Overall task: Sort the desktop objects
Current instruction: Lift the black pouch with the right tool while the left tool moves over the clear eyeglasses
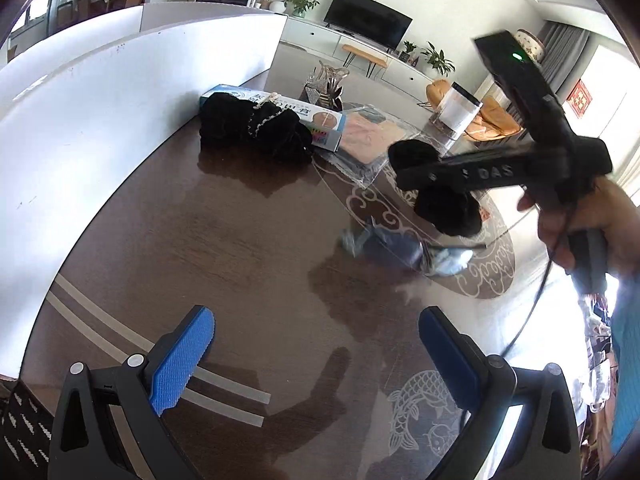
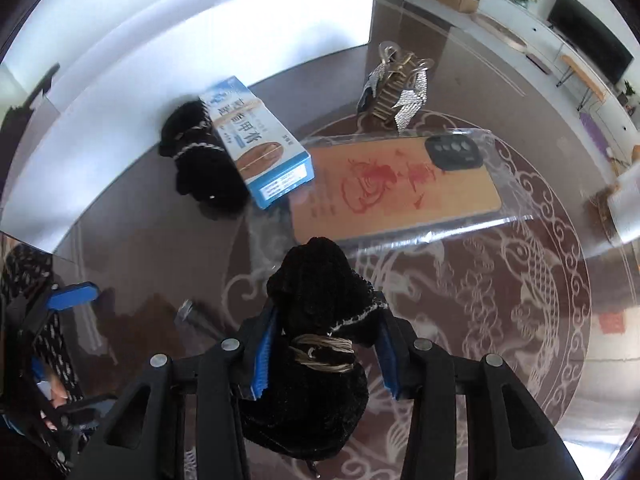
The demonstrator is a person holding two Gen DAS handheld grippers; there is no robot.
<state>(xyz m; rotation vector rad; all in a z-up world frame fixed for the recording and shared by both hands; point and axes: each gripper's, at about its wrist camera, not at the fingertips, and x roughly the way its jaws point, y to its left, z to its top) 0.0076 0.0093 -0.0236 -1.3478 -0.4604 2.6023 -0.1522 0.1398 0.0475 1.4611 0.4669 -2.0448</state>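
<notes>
The right gripper (image 1: 416, 184) arm reads "DAS"; the box (image 2: 256, 140) print is unreadable.

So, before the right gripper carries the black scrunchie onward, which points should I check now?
1. Right gripper shut on scrunchie: ok.
2. Scrunchie lifted off the table: ok, seen from the left wrist.
3. Left gripper open and holding nothing: ok.
4. Left gripper apart from the right one: ok.
5. Other scrunchie beside the blue box, possible drop place: cannot tell.
6. Phone case in plastic bag lies just ahead of the grip: not ok if moving forward low.
</notes>
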